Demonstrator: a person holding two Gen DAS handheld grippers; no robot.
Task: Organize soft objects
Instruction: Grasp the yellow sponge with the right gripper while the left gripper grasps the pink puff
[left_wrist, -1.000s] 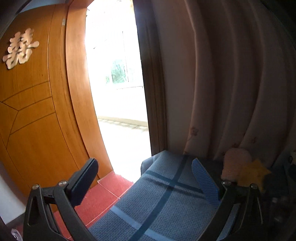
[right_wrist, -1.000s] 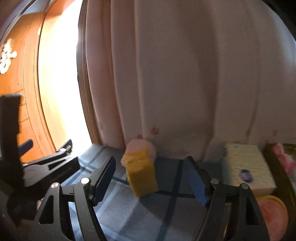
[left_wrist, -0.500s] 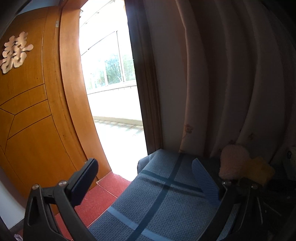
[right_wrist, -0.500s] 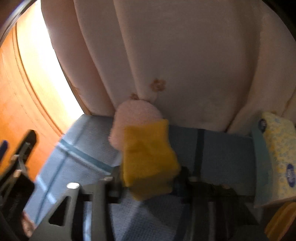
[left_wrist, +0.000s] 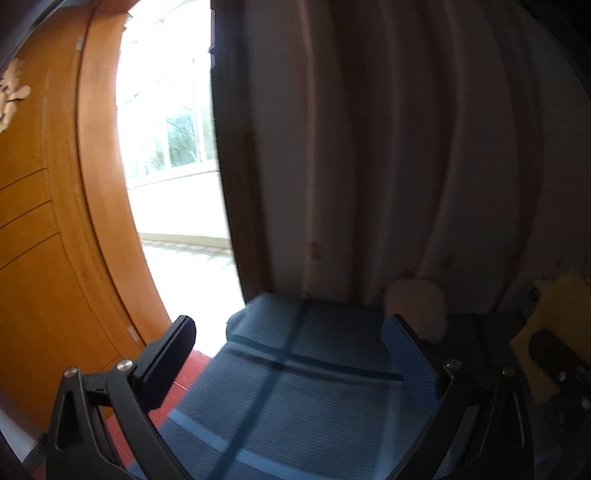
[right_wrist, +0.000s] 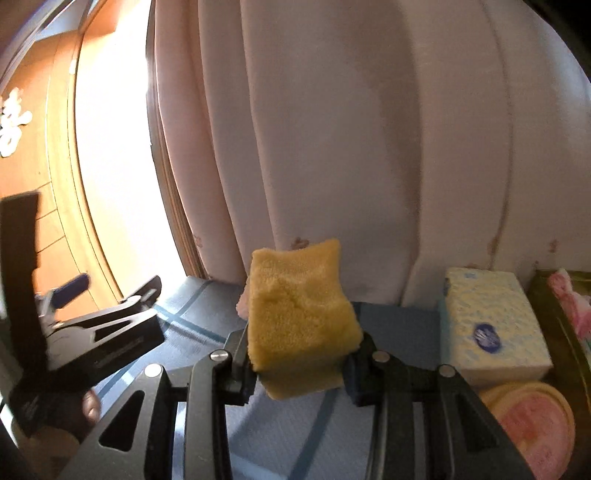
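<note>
Right gripper (right_wrist: 299, 363): its jaws are pressing in on the yellow sponge (right_wrist: 301, 317) from both sides and gripping it at its lower part; they have just been closing, with the sponge between them.
Yellow sponge: standing above the blue cloth (right_wrist: 399, 319) in the right gripper's hold, in front of the pale curtain (right_wrist: 332, 129); in the left wrist view it is showing at the far right edge (left_wrist: 554, 317).
Left gripper (left_wrist: 291, 343): its jaws are standing wide apart, with nothing between them; it is hanging over the blue cloth (left_wrist: 295, 387).
Cream fluffy pad (left_wrist: 417, 306): lying at the back of the cloth, close to the curtain foot.
Tissue pack (right_wrist: 491, 325): sitting on the cloth to the right of the sponge, near the curtain.
Pink round item (right_wrist: 532, 421): lying just in front of the tissue pack; blurred.
Wooden door (left_wrist: 37, 240): standing at the left, beside a bright doorway (left_wrist: 173, 147).
</note>
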